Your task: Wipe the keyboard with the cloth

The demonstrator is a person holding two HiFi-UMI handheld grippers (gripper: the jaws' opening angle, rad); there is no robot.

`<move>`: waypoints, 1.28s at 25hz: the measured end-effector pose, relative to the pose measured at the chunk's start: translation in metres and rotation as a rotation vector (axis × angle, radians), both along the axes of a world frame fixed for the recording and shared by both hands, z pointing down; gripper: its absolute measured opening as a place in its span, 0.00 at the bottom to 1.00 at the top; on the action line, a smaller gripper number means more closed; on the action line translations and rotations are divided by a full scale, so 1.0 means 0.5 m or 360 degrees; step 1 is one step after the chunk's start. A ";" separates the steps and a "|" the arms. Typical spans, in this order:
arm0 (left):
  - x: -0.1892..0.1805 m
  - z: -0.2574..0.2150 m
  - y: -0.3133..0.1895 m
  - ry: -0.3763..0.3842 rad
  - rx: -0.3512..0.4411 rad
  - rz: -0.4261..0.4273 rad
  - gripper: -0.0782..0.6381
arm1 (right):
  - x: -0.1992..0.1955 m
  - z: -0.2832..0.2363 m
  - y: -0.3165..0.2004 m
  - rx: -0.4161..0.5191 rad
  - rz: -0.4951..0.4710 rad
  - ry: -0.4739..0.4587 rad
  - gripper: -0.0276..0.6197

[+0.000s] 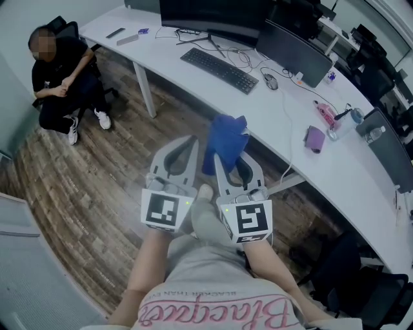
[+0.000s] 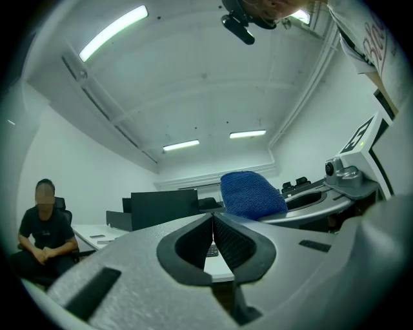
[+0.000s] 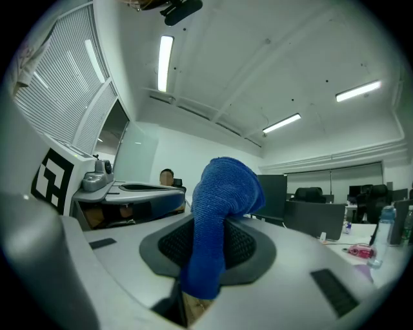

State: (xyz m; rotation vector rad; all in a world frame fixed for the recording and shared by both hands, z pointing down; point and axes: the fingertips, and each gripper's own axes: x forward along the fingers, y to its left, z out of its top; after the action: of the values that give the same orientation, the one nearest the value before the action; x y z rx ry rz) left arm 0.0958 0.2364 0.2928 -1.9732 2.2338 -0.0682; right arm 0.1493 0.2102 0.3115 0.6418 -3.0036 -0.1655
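A black keyboard point(image 1: 219, 69) lies on the long white desk point(image 1: 284, 135), far ahead of both grippers. My right gripper point(image 1: 226, 161) is shut on a blue cloth point(image 1: 226, 140), which sticks up out of the jaws and folds over; in the right gripper view the cloth point(image 3: 219, 206) fills the gap of that gripper point(image 3: 210, 251). Close on its left, my left gripper point(image 1: 192, 140) is shut with nothing in it, and in the left gripper view its pads point(image 2: 222, 235) meet. Both grippers hang over the wooden floor, short of the desk, pointing up and forward.
Dark monitors point(image 1: 213, 16) stand behind the keyboard, with a mouse point(image 1: 270, 81) to its right. A pink item point(image 1: 326, 115), a purple item point(image 1: 314, 138) and a bottle point(image 1: 374, 134) lie further right. A person point(image 1: 61, 77) sits at far left. A desk leg point(image 1: 145, 90) stands ahead.
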 end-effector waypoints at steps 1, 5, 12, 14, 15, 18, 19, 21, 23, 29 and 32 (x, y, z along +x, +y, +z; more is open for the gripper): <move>-0.004 -0.002 -0.004 -0.0006 0.0003 -0.0003 0.12 | -0.006 -0.001 -0.005 0.0003 -0.0003 -0.0004 0.18; -0.027 -0.002 -0.024 -0.0016 0.0012 -0.0019 0.12 | -0.034 -0.001 -0.025 0.0009 -0.0023 -0.0028 0.18; -0.079 0.013 -0.081 -0.0030 -0.0018 -0.0008 0.12 | -0.096 0.014 -0.072 -0.0007 -0.0061 -0.0021 0.18; -0.097 0.015 -0.102 -0.0035 -0.0024 -0.0001 0.12 | -0.115 0.018 -0.091 -0.0011 -0.0067 -0.0019 0.18; -0.105 0.016 -0.113 -0.0038 -0.0027 0.0003 0.12 | -0.124 0.021 -0.102 -0.0014 -0.0066 -0.0015 0.18; -0.136 0.018 -0.150 -0.0041 -0.0032 0.0009 0.12 | -0.158 0.026 -0.140 -0.0024 -0.0058 -0.0006 0.18; -0.148 0.017 -0.164 -0.0043 -0.0029 0.0010 0.12 | -0.171 0.027 -0.154 -0.0028 -0.0055 -0.0007 0.18; -0.174 0.013 -0.194 -0.0044 -0.0025 0.0011 0.12 | -0.198 0.025 -0.184 -0.0037 -0.0046 -0.0014 0.18; -0.199 0.010 -0.229 -0.0042 -0.0029 0.0012 0.12 | -0.225 0.022 -0.218 -0.0047 -0.0041 -0.0020 0.18; -0.275 0.000 -0.343 -0.0035 -0.0032 0.0016 0.12 | -0.302 0.011 -0.336 -0.0066 -0.0021 -0.0030 0.18; -0.317 -0.004 -0.399 -0.0023 -0.0039 0.0006 0.12 | -0.341 0.003 -0.395 -0.0069 -0.0023 -0.0025 0.18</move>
State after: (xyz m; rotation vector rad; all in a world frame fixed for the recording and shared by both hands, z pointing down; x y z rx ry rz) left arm -0.0627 0.0367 0.2910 -1.9832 2.2307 -0.1096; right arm -0.0212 0.0128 0.3131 0.6203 -3.0181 -0.0961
